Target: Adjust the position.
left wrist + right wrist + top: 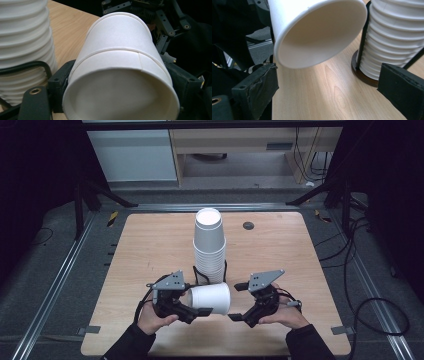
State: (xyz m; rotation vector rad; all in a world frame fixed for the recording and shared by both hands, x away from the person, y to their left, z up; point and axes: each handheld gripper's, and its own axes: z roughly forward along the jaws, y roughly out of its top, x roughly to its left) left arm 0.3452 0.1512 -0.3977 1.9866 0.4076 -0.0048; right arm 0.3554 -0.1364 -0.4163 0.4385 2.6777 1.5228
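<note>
My left gripper (pixel 199 302) is shut on a white paper cup (pixel 210 298), which it holds on its side just above the wooden table (pixel 150 250). In the left gripper view the two black jaws clasp the cup (pixel 120 50) near its closed base, which faces the camera. The cup's open mouth (pixel 317 32) points at my right gripper (pixel 235 301), which stands open close in front of the rim with nothing between its pads (pixel 259 87). Just behind them, a tall stack of white cups (pixel 209 247) stands upright in a black wire holder (pixel 197 272).
A small dark round disc (pixel 248 225) sits on the table's far right part. The holder's round base (pixel 362 72) lies close to the right gripper's far jaw. Black stand legs and cables (pixel 350 270) surround the table on the floor.
</note>
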